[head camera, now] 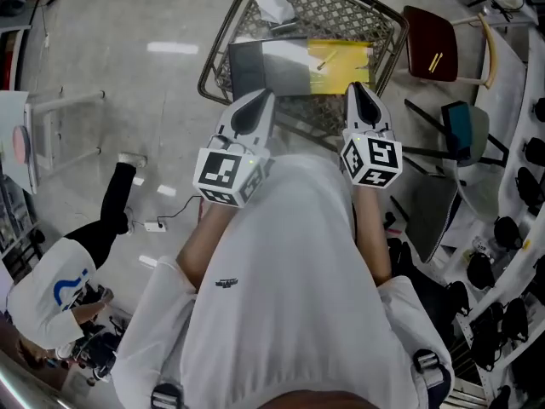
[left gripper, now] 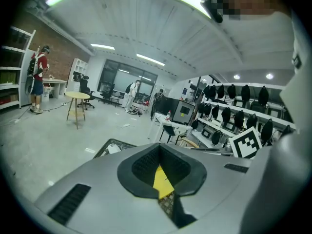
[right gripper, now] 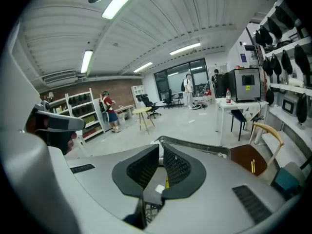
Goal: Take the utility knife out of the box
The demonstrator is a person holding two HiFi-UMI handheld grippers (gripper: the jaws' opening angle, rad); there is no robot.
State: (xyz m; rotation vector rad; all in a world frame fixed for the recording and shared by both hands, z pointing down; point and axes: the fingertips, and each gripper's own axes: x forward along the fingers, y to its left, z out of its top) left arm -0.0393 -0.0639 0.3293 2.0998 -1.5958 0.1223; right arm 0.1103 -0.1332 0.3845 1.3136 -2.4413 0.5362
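At the far left a person in a white top crouches on the floor. The left tongs are pressed together at the tips with nothing pinched; in the left gripper view a yellow patch shows below the meeting pads. Just beyond both tongs stands a wire-mesh bench. It carries a crumpled white wad and an open grey box. A yellow piece fills the box's right half; whether that is the utility knife cannot be told. The right tongs hover over the box's near right edge, also closed on nothing. Right of the bench is a brown chair.
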